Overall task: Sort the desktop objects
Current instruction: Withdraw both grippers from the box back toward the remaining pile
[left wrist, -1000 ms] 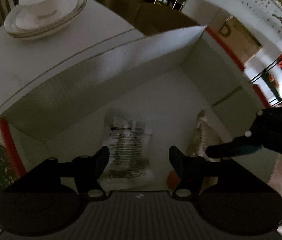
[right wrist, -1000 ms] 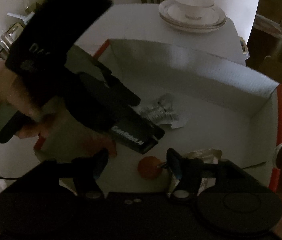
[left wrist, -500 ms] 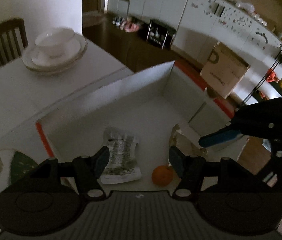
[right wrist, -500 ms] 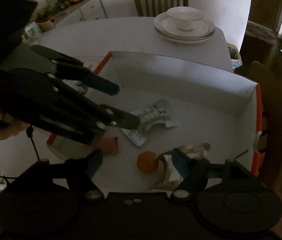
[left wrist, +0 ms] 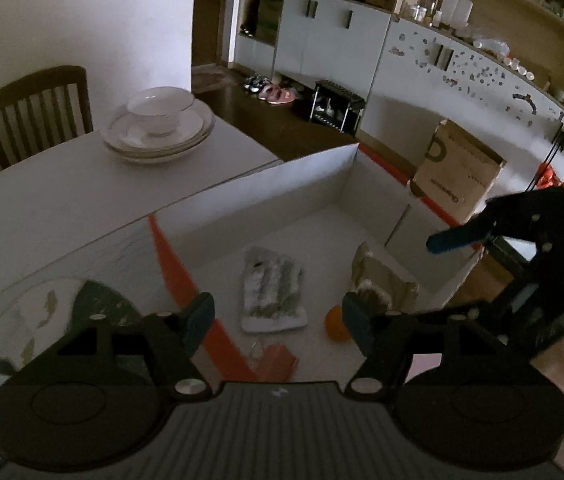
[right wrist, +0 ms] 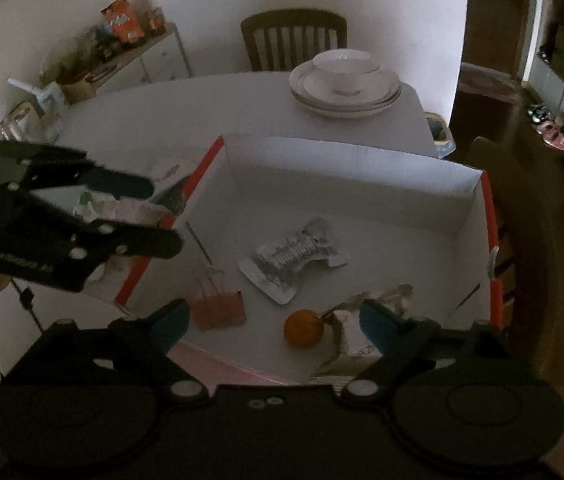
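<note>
Desktop objects lie on the floor of a shallow white cardboard box with orange-red edges (right wrist: 346, 168), which sits on the pale worktop (right wrist: 202, 108). Dim light and blur hide the print on the crumpled silver foil packet (right wrist: 296, 254), and the brown-and-white torn paper wrapper (right wrist: 366, 304) is partly covered by the right gripper's (right wrist: 274, 316) right-hand finger. A small round orange fruit (right wrist: 302, 328) lies just beside that wrapper, between the right gripper's fingers in its view, below them and untouched. A flat pinkish-red card with thin lines (right wrist: 220, 308) lies near the left-hand finger; what it is cannot be told.

Beyond the box, a stack of white plates with a white bowl on top (right wrist: 344, 80) stands at the worktop's far end, before a dark wooden slatted chair (right wrist: 294, 38). A green-and-white patterned item (left wrist: 62, 308) lies outside the box's orange edge, cut off by the left gripper (left wrist: 278, 312).

Both grippers point steeply down over the box's near side. Their fingers have just been opening and stand wide, with nothing pressed between them.
</note>
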Available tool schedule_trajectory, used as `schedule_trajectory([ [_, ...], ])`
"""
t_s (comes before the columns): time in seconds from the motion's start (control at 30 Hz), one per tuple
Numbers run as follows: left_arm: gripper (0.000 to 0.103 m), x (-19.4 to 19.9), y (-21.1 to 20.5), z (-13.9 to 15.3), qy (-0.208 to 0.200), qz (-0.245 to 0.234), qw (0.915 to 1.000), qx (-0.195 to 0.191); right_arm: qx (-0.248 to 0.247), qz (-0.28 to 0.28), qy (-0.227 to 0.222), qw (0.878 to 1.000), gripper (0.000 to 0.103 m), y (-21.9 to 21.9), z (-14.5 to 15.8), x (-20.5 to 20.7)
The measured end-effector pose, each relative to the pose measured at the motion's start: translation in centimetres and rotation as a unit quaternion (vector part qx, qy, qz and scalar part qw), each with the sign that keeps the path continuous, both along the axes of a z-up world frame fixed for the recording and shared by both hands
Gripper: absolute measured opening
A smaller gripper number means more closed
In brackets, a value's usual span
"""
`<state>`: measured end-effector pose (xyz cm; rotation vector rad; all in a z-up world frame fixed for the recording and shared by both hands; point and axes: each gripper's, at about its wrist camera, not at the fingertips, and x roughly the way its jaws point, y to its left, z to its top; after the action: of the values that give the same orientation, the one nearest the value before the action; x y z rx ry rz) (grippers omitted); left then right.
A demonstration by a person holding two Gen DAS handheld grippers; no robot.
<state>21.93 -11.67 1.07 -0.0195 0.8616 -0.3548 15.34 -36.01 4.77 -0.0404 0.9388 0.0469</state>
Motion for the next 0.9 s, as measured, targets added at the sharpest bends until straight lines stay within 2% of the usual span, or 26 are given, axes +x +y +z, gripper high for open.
schedule_trajectory([
  [0.07,0.072,-0.9,0.8,0.0,-0.005,0.004,1.0,0.001,-0.003,-0.005,-0.009,1.0,0.094,0.5,0.1,-0.3],
  [0.2,0.083,-2.5,2.8,0.0,-0.014,0.012,0.9998,-0.007,-0.009,-0.018,-0.028,0.999,0.098,1.7,0.2,-0.7],
  [0.43,0.089,-4.8,6.8,-0.9,-0.018,0.028,0.9989,-0.032,-0.002,-0.035,-0.054,0.998,0.1,3.9,0.5,-1.1],
  [0.47,0.091,-5.1,7.5,-1.2,-0.016,0.033,0.9987,-0.034,-0.003,-0.038,-0.058,0.998,0.101,4.3,0.5,-1.1],
  [0.53,0.103,-5.7,8.7,-1.5,-0.017,0.043,0.9983,-0.037,-0.004,-0.043,-0.062,0.997,0.101,5.1,0.4,-1.0],
  [0.7,0.103,-7.1,11.3,-2.6,-0.017,0.057,0.9979,-0.027,0.0,-0.059,-0.071,0.996,0.102,6.9,-0.2,-0.7],
  [0.9,0.103,-8.4,14.4,-4.3,0.0,0.077,0.9969,-0.014,-0.007,-0.047,-0.073,0.996,0.102,10.0,-0.8,0.4],
])
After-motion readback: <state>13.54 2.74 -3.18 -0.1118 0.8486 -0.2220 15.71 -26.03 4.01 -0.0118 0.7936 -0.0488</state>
